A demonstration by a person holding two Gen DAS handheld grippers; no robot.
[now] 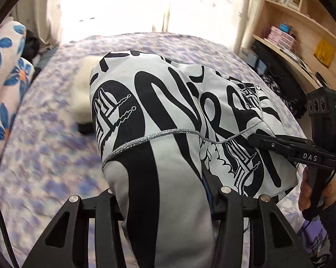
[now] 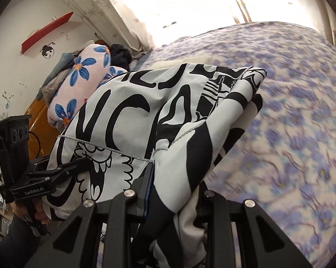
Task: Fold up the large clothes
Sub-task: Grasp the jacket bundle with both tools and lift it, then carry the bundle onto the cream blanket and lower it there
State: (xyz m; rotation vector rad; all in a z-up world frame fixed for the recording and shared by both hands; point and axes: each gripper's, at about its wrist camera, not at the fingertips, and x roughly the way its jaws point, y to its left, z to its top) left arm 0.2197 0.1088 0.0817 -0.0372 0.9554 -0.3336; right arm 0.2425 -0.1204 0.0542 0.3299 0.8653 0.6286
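Left gripper [image 1: 165, 192]: jaws part-closed, clamped on a bunch of the garment [image 1: 168, 116]. Right gripper [image 2: 174, 192]: narrower gap, pinching another gathered edge of the same cloth; also seen side-on from the left wrist view [image 1: 257, 139].

Garment: large, white with bold black lettering and silver seam piping, held up between both grippers above the bed [image 1: 45, 145], draping away from them toward the window [image 1: 145, 4]; long axis runs roughly along the bed.

Bed: purple-flowered cover. Blue-flowered pillows [image 1: 5, 67] at one side, wooden bookshelf [image 1: 301, 22] at the other, red wall shelf [image 2: 47, 31].
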